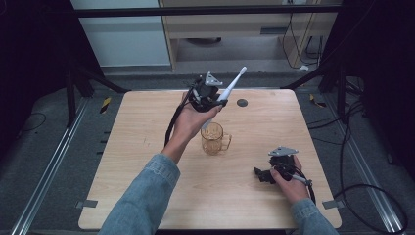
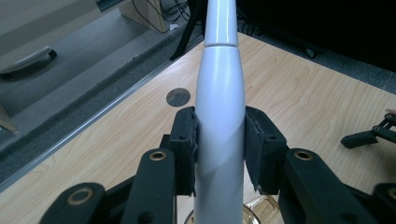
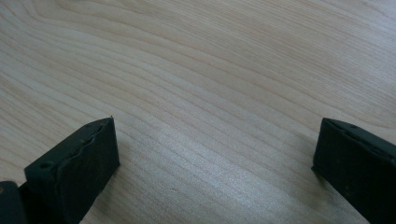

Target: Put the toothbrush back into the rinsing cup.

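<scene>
I have the electric toothbrush (image 1: 226, 91) lifted clear of the table (image 1: 147, 117), clamped by its thick lower handle in my left gripper (image 1: 215, 102), whose pads press on both sides of the body. That looks like the pick-up done. What I judge is left is to bring it to the amber glass mug (image 1: 214, 138), which stands upright near the middle of the table, just below and nearer than the brush's lower end, and set it inside; nothing is in the mug yet as far as I can tell.

The toothbrush is white and smooth, with a fat tapering handle, a seam where the slimmer neck begins, and a small head pointing up and away to the far right. It sits tilted, not upright.

My right gripper (image 1: 264, 174) rests on the table at the near right, well apart from the mug, its jaws spread wide with only bare wood between them.
</scene>
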A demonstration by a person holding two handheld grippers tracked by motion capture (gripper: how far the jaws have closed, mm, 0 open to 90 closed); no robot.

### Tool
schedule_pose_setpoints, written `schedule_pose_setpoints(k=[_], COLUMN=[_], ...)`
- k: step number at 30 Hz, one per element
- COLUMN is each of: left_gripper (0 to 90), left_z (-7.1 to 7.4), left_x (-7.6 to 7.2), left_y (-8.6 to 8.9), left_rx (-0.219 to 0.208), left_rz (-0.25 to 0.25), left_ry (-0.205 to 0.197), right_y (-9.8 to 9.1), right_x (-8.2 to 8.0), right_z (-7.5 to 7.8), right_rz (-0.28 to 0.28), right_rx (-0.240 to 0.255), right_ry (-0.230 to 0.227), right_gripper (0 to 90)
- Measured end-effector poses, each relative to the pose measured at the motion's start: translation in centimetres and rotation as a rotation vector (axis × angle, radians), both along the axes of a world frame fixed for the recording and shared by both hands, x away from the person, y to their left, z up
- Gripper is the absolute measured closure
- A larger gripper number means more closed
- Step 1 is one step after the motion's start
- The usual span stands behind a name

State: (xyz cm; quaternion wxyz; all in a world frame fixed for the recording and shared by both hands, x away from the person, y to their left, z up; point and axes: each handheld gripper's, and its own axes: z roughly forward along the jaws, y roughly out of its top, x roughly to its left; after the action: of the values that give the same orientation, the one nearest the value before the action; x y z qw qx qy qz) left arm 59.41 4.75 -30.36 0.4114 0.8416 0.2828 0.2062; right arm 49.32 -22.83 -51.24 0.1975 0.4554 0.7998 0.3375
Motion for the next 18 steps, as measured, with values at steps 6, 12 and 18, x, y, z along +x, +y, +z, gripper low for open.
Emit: schedule_pose_setpoints(k=[6, 12, 18], left_gripper=[66.4, 66.3, 66.3], left_z=[0.1, 0.2, -0.4], left_x=[0.0, -0.2, 0.0], left_y=[-0.3, -0.7, -1.1], left_rx=[-0.006, -0.013, -0.011], left_rz=[-0.004, -0.007, -0.01], left_ry=[-0.003, -0.014, -0.015], right_y=[0.0, 0.0, 0.0], right_x=[0.0, 0.0, 0.0], right_z=[0.0, 0.0, 0.0], right_rz=[0.0, -0.001, 0.0], right_rx=[0.0, 0.002, 0.001], right_ry=[-0.001, 0.0, -0.001], right_gripper=[0.3, 0.3, 0.3])
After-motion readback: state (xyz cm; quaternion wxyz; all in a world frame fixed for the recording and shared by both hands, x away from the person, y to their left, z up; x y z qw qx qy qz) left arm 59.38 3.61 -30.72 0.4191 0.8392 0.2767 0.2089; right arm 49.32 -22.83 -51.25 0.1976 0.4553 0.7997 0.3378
